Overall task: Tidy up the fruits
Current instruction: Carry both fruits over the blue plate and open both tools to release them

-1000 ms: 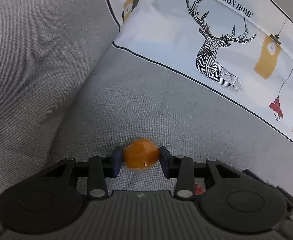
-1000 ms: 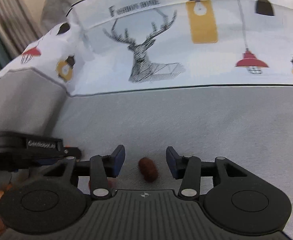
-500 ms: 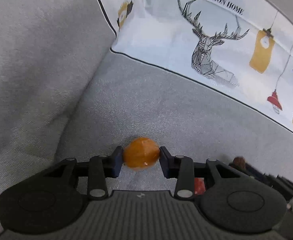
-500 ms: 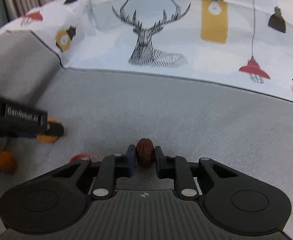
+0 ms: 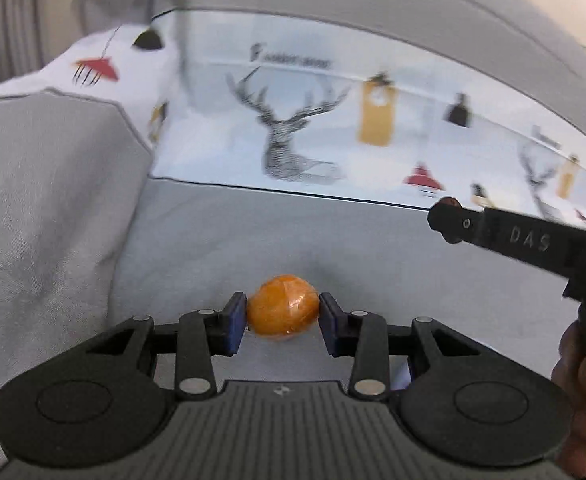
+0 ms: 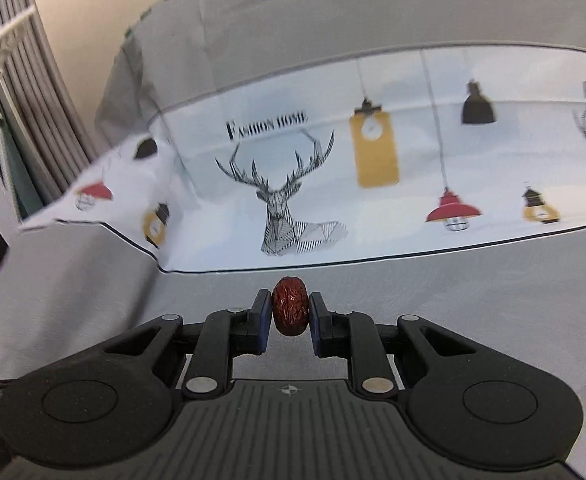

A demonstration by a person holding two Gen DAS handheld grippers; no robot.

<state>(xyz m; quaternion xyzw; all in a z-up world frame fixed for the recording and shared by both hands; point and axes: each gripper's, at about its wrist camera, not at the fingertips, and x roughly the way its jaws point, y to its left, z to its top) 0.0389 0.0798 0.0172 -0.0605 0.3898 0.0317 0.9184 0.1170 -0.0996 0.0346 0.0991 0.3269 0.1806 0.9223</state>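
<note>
My left gripper (image 5: pixel 282 314) is shut on a small orange fruit (image 5: pixel 282 306) and holds it above the grey sofa seat (image 5: pixel 253 236). My right gripper (image 6: pixel 290 310) is shut on a wrinkled dark red date (image 6: pixel 290 306), also lifted above the seat. In the left wrist view the right gripper's finger (image 5: pixel 505 232) reaches in from the right, with the date's tip (image 5: pixel 449 201) just showing at its end.
A white cushion with a deer print (image 6: pixel 293 204) leans along the sofa back. The grey armrest (image 5: pixel 45 216) rises on the left. Grey curtains (image 6: pixel 25 80) hang at the far left. The holder's hand (image 5: pixel 581 392) shows at the right edge.
Both grippers have lifted and tilted up with their fruits. The right gripper closed on the date a second ago and raised it. The other fruits on the seat have left view.
</note>
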